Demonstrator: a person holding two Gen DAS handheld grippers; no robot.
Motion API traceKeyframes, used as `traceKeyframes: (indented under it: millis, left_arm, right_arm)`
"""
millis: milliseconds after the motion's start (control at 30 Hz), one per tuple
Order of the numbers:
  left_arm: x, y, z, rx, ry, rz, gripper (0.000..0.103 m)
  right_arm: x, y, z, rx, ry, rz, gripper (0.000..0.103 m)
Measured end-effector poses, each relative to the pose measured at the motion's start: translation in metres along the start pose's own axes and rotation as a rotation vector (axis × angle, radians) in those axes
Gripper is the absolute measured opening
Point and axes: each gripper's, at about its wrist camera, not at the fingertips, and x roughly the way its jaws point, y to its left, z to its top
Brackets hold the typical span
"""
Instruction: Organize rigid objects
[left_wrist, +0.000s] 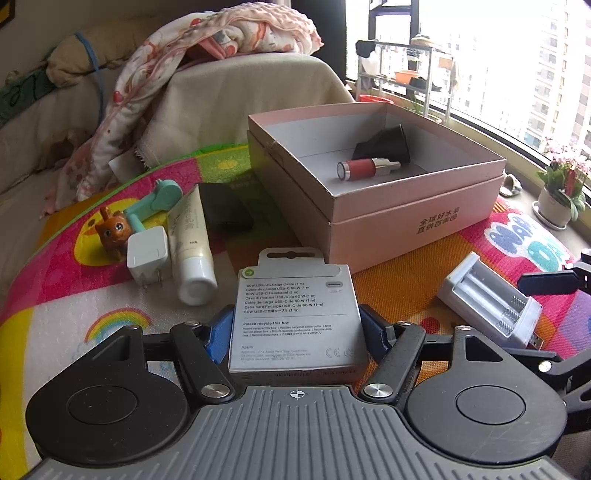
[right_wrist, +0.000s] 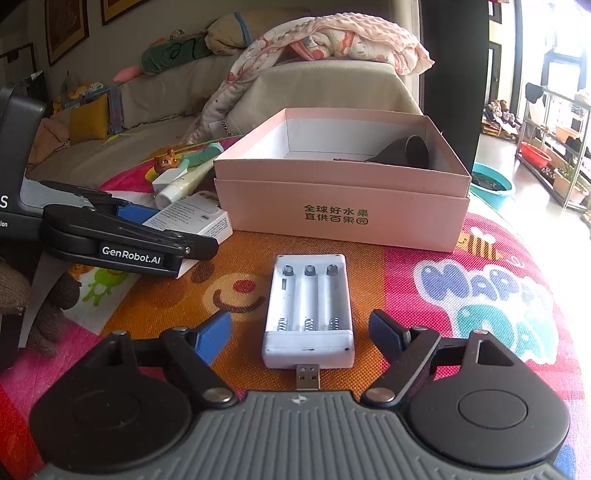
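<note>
My left gripper (left_wrist: 295, 336) is shut on a white charge-cable box (left_wrist: 295, 317), its blue pads pressed on both long sides. The same gripper (right_wrist: 184, 229) and cable box (right_wrist: 199, 218) appear at the left of the right wrist view. My right gripper (right_wrist: 301, 332) is open, one blue pad on each side of a white battery charger (right_wrist: 308, 314) lying on the mat, with a gap on both sides. Behind stands an open pink box (right_wrist: 277, 206) holding a red cylinder (left_wrist: 365, 168) and a black object (left_wrist: 384, 144).
Left of the pink box (left_wrist: 369, 229) lie a white plug adapter (left_wrist: 147, 254), a cream tube (left_wrist: 192, 243), a black case (left_wrist: 225, 210), a teal fan (left_wrist: 159, 199) and a brown toy (left_wrist: 112, 232). A sofa with a blanket (left_wrist: 221, 40) stands behind. A potted plant (left_wrist: 561, 192) is at the right.
</note>
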Motion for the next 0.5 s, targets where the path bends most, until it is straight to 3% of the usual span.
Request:
traceKeyframes:
  millis: [133,233,267,300,433,500]
  left_arm:
    - [-0.011,0.006,-0.012,-0.057,-0.002,-0.048,0.074]
    - [-0.022,0.004,-0.023,-0.063,-0.020,-0.058,0.074]
    - [-0.024,0.003,-0.025,-0.065,-0.024,-0.056,0.074]
    - [-0.027,0.001,-0.029,-0.065,-0.029,-0.052,0.074]
    - [-0.030,-0.005,-0.035,-0.044,-0.046,-0.030,0.075]
    - [-0.030,-0.003,-0.036,-0.056,-0.050,-0.035,0.075]
  right_arm:
    - [-0.008,-0.007,-0.004,-0.108,-0.005,-0.139,0.082]
    - [-0.011,-0.016,-0.004,-0.172,-0.048,-0.398,0.081]
    - [-0.013,-0.020,-0.005,-0.169,-0.069,-0.443,0.081]
    - [-0.018,-0.025,-0.003,-0.131,-0.076,-0.437,0.081]
    - [-0.024,-0.039,0.003,0.127,-0.059,-0.229,0.082]
    - [-0.017,-0.037,0.006,0.122,-0.074,-0.239,0.082]
